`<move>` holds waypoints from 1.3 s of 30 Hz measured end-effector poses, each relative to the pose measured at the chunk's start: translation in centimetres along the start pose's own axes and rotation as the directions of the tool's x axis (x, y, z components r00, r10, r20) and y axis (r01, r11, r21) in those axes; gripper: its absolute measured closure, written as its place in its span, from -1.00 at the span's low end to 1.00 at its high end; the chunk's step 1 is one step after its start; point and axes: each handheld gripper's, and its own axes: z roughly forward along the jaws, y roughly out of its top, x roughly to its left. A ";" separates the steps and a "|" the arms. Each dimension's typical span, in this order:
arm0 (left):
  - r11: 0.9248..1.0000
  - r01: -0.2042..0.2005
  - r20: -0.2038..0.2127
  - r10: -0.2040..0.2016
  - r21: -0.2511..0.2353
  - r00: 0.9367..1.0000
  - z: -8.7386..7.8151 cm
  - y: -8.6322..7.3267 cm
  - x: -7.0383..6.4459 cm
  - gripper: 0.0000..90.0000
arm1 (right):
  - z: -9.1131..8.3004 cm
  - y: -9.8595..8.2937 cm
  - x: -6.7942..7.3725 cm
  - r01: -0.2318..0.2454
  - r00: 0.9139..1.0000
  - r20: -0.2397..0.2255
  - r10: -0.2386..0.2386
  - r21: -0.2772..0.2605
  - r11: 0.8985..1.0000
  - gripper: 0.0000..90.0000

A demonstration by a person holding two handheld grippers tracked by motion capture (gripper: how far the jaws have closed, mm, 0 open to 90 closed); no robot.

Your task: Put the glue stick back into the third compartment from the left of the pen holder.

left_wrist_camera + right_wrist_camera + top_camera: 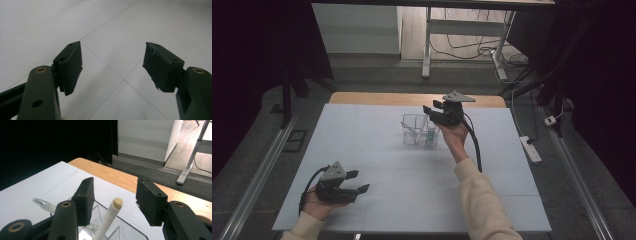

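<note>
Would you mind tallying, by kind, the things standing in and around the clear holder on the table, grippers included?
Clear holder: 1
White pen with a cream tip: 1
Clear-capped pen: 1
Small bottle with a green band: 1
Grippers, both open: 2, left gripper, right gripper
Total: 6

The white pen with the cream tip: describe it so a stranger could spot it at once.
On the white table sheet, find the clear plastic organiser near the far edge. The white pen stands tilted in it, directly below the open right gripper. Its blunt cream tip sets it apart from the clear-capped pen beside it.
</note>
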 end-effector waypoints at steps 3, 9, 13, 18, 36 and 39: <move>1.000 -0.005 0.000 0.005 0.001 1.000 0.0 0.0 0.0 -0.29 | -0.6 0.0 -0.2 -0.003 1.000 -0.011 0.003 0.008 1.000 0.05; 1.000 -0.004 -0.001 0.004 0.003 1.000 0.0 0.0 0.0 -0.29 | -1.5 -0.3 -0.6 0.009 1.000 -0.025 -0.008 0.042 0.999 0.03; 1.000 -0.002 -0.001 0.002 -0.003 1.000 -0.1 0.0 0.0 -0.29 | -1.9 -0.7 -0.9 0.009 0.999 -0.031 -0.007 0.063 0.998 0.03; 1.000 -0.005 0.001 0.005 0.001 1.000 0.0 -0.1 0.0 -0.29 | -2.5 -1.1 -0.7 0.033 0.999 -0.040 -0.030 0.083 0.996 0.02; 1.000 -0.008 0.003 0.008 0.006 1.000 0.0 -0.2 -0.2 -0.29 | -6.0 -3.3 0.9 0.082 0.993 -0.097 -0.069 0.131 0.988 -0.05; 1.000 -0.008 0.002 0.008 0.011 1.000 0.1 -0.2 -0.2 -0.29 | -7.0 -3.8 1.0 0.087 0.992 -0.101 -0.073 0.136 0.987 -0.06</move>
